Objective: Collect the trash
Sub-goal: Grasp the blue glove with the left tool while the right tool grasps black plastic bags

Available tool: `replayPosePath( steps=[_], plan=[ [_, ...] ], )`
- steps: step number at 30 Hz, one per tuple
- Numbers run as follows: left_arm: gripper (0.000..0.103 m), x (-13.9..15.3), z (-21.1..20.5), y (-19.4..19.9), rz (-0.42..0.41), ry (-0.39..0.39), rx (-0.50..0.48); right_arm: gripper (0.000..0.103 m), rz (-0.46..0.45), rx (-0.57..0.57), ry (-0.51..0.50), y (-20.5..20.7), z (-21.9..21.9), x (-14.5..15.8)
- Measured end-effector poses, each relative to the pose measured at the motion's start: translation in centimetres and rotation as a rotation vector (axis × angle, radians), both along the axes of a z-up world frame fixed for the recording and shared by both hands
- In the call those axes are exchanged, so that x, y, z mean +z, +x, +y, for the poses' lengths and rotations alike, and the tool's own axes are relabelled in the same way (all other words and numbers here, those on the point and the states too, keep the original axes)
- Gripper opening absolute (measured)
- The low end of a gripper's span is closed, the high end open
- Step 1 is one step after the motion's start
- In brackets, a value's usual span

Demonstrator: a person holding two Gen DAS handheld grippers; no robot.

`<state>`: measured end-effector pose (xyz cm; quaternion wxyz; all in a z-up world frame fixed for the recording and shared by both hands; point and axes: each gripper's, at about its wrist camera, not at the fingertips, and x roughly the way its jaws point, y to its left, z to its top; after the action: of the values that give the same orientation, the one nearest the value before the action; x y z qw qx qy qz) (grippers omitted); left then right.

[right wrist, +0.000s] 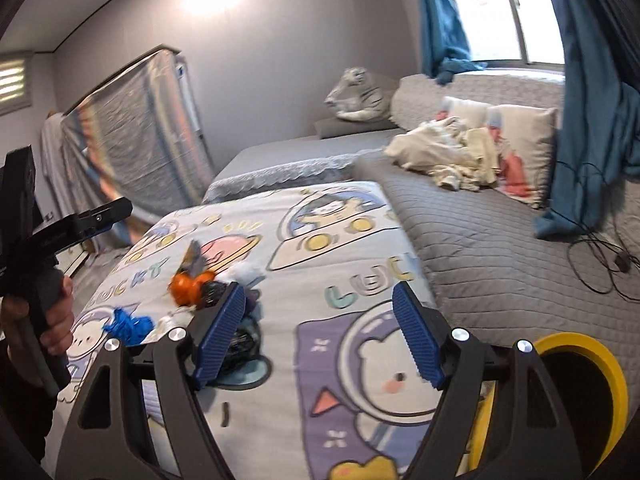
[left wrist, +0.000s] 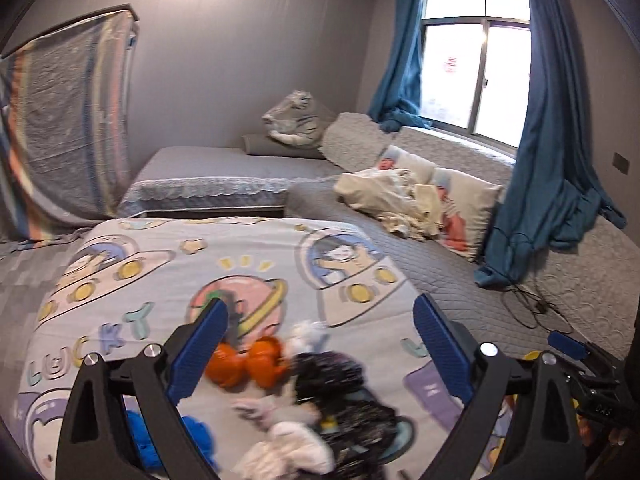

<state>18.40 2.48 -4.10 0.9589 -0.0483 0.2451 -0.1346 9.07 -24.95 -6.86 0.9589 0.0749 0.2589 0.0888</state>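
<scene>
Orange wrappers (left wrist: 248,364), a black bag (left wrist: 344,396), white tissue (left wrist: 288,448) and blue scraps (left wrist: 160,436) lie on a cartoon-print bed (left wrist: 160,264), just ahead of and partly between the fingers of the left tool (left wrist: 320,340), which stands wide open and grips nothing. Beside it, the right tool (right wrist: 320,332) is likewise open and empty, with the trash ahead to its left and a yellow bin (right wrist: 600,368) at its right.

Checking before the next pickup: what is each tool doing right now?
Left tool: open, holding nothing.
Right tool: open, holding nothing.
</scene>
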Motion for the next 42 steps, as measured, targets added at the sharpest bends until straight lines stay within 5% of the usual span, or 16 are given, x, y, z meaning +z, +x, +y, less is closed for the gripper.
replayPosePath(
  steps=[15,33,42],
  plan=[
    [0.091,-6.2,10.7,-2.1,0.121,0.017,0.19,0.072,0.096,0.164,-0.063,3.6,8.3,-3.2],
    [0.091,-14.0,13.0,-0.4,0.324,0.036,0.159,0.072,0.294,0.268,-0.098,14.0,13.8,-8.8],
    [0.063,-14.9,11.9,0.9,0.377,0.045,0.101,0.063,0.353,0.276,-0.109,15.8,14.5,-10.4]
  ],
)
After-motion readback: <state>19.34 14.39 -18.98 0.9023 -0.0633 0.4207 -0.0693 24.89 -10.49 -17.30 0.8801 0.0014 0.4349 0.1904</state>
